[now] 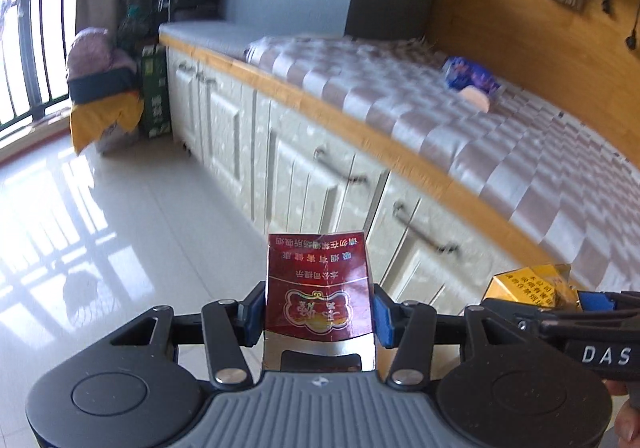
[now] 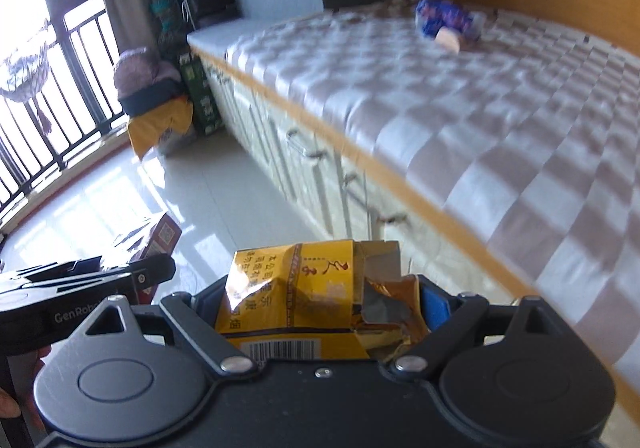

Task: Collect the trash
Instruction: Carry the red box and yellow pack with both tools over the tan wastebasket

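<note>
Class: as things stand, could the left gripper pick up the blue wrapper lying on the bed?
Probably not yet: the left gripper is shut on a red cigarette pack, and the blue wrapper lies far across the bed.

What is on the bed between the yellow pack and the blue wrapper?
Nothing. In the right wrist view, only bare checkered mat stretches from the yellow pack, held in the right gripper, to the blue wrapper.

Right gripper (image 2: 320, 298) fingers (image 2: 434, 306) clamp crumpled yellow pack (image 2: 292, 292).
</note>
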### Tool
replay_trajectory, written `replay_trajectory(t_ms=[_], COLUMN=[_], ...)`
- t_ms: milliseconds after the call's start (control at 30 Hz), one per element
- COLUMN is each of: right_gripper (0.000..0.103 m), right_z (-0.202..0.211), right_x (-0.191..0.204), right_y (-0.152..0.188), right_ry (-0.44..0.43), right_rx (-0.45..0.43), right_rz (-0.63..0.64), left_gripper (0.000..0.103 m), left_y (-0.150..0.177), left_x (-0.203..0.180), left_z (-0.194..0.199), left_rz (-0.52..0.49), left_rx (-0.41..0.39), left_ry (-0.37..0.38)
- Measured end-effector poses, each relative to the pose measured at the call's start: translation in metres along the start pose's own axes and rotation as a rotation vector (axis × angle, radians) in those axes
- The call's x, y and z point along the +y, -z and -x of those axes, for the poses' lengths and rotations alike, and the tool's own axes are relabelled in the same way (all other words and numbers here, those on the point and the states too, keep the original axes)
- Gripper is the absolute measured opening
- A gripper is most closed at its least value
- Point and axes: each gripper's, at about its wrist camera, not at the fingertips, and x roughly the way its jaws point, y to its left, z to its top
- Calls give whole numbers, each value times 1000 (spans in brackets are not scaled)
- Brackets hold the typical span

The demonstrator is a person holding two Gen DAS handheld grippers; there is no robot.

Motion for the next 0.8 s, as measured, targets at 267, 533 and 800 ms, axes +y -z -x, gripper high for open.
replay_trajectory(t_ms=[267,533,800], right_gripper=[92,92,92], right_z=[-41,-80,-121], right_x=[-2,-15,-25], right_y=[28,42,52], right_ry=[2,8,14], right_rx=[119,216,298], right_rz=[-26,-100,-172], left_gripper=[52,52,52], left_y=[28,50,62], left_x=[9,22,28], left_z=[-37,-75,-111], left_rz=[17,67,126], left_rx=[105,222,313], left_ry=[-11,-21,-11])
